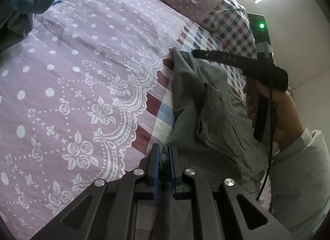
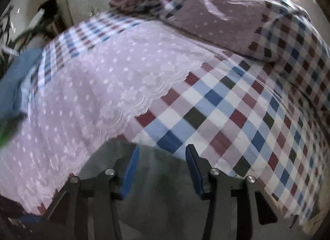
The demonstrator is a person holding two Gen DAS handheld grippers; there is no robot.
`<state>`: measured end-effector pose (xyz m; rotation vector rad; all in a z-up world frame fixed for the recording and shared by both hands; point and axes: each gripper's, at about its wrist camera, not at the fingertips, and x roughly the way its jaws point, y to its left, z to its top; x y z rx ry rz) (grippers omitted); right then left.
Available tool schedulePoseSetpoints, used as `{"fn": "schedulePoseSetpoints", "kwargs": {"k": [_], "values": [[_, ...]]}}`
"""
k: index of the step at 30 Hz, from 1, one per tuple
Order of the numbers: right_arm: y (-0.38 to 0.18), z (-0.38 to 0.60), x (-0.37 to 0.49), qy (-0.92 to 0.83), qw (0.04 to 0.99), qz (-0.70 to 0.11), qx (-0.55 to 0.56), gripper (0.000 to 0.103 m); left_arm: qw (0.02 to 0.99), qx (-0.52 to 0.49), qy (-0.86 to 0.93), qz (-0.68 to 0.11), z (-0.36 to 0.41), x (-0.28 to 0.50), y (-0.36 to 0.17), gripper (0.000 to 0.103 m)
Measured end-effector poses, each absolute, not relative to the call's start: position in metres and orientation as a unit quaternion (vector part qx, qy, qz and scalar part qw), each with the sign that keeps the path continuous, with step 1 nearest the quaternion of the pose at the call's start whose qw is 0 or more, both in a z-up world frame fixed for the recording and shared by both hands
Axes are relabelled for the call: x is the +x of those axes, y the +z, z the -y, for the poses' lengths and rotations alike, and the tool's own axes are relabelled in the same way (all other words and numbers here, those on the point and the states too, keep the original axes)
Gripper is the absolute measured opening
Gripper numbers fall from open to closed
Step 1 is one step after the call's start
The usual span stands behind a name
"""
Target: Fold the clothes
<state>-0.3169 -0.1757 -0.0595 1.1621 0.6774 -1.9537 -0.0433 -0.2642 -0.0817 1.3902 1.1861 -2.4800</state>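
Pinching a bunched edge of the grey garment (image 1: 208, 112), the left gripper (image 1: 164, 153) has its 2 blue pads nearly together with cloth between them. That garment lies rumpled on the checked edge of the bedspread (image 1: 86, 70), beside the lilac lace-print panel. Over in the right wrist view, the right gripper (image 2: 162, 157) hangs about half open above grey fabric, pads clear of it. A hand (image 1: 274, 112) grips its handle.
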Motion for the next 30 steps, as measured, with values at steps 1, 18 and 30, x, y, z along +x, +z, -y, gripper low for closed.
{"fn": "schedulePoseSetpoints", "kwargs": {"k": [1,18,30], "values": [[-0.062,0.176,-0.314,-0.761,0.377,-0.270,0.453,0.050,0.032,0.451,-0.806,-0.383,0.263,-0.043,-0.081,0.008],[-0.081,0.206,-0.299,-0.788,0.323,-0.368,0.374,0.001,0.033,0.432,-0.814,-0.387,0.264,-0.046,-0.077,0.008],[-0.081,0.201,-0.305,-0.816,0.299,-0.324,0.374,0.017,0.060,0.429,-0.823,-0.367,0.267,-0.045,-0.073,0.010]]}}
